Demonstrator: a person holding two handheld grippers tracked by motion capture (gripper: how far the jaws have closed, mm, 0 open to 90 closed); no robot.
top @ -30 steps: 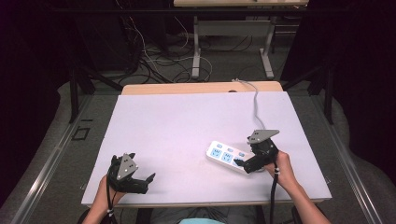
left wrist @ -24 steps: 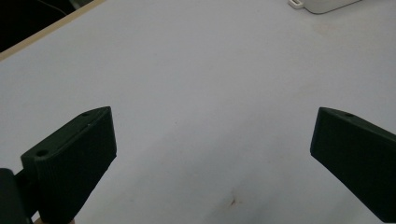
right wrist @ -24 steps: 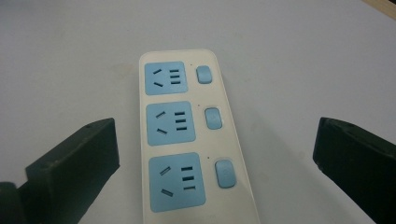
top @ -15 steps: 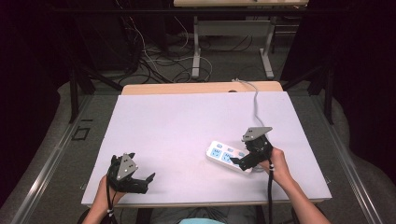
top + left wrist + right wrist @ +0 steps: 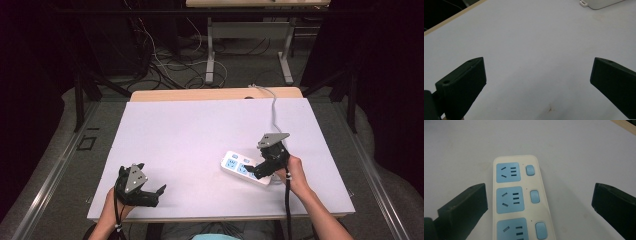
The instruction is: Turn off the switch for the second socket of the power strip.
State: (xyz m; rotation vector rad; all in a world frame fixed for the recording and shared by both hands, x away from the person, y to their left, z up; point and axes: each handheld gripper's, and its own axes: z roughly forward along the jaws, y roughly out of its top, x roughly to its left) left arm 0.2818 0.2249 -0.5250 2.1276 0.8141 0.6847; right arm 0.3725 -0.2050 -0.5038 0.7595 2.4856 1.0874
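Close to the near edge of the white table (image 5: 200, 135), on the person's left side, sits the left gripper (image 5: 149, 194). A hand (image 5: 114, 204) holds it from behind. Its two black jaws are wide apart, and bare table lies between them. The left gripper view looks along those jaws, with white table top in the gap.

Over on the right side, a bit farther in, the right hand (image 5: 295, 175) holds the right gripper (image 5: 253, 172). This gripper is right above the near end of the power strip (image 5: 246, 167). Its jaws are wide apart too. They do not pinch the strip. In the right gripper view the power strip (image 5: 520, 197) lies between the two jaws, closer to the one on the left of that view. I cannot tell if that jaw touches it.

The power strip is white and long, with blue sockets (image 5: 508, 172) in a row and a small blue button (image 5: 530, 170) next to each one. It lies flat on the table, a little slanted.

A grey cord (image 5: 274, 107) runs away from the strip toward the far edge of the table.

Past the table, on the floor, lie more wires (image 5: 165, 60) and the metal legs (image 5: 211, 47) of another table.
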